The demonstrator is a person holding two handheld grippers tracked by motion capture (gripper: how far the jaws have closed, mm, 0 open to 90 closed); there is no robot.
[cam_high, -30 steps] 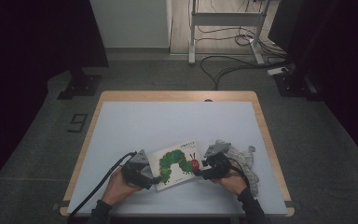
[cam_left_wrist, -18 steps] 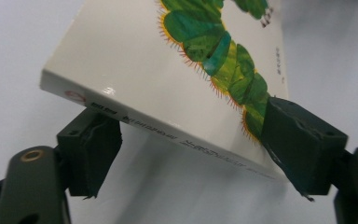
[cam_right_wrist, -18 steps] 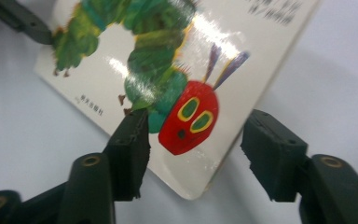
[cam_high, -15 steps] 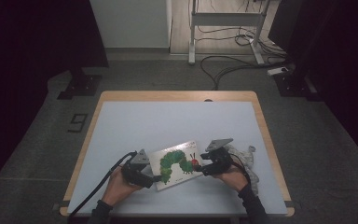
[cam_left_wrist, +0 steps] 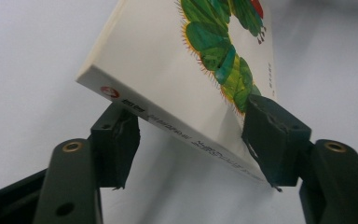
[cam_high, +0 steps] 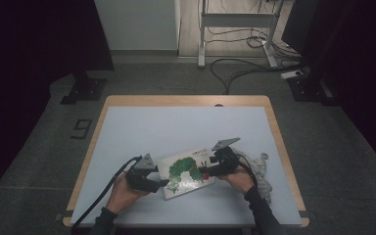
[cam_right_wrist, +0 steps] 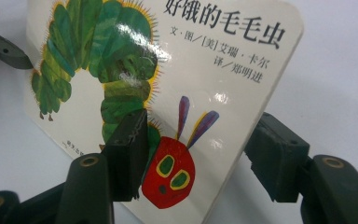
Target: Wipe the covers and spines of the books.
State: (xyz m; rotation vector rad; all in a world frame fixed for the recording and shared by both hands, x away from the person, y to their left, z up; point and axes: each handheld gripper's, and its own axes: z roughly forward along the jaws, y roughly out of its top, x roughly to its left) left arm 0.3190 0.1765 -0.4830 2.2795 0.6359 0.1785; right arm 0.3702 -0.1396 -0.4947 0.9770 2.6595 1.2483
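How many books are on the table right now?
1. The caterpillar book sits near the table's front edge, between the left gripper and right gripper. The grey cloth at its right could hide something.

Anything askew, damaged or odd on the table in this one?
Only the caterpillar picture book: it lies at a slant to the table's edges, lifted clear of the surface at the left gripper's end. Both grippers' jaws have just been closing, left on its spine, right gripper on the opposite edge. No damage visible.
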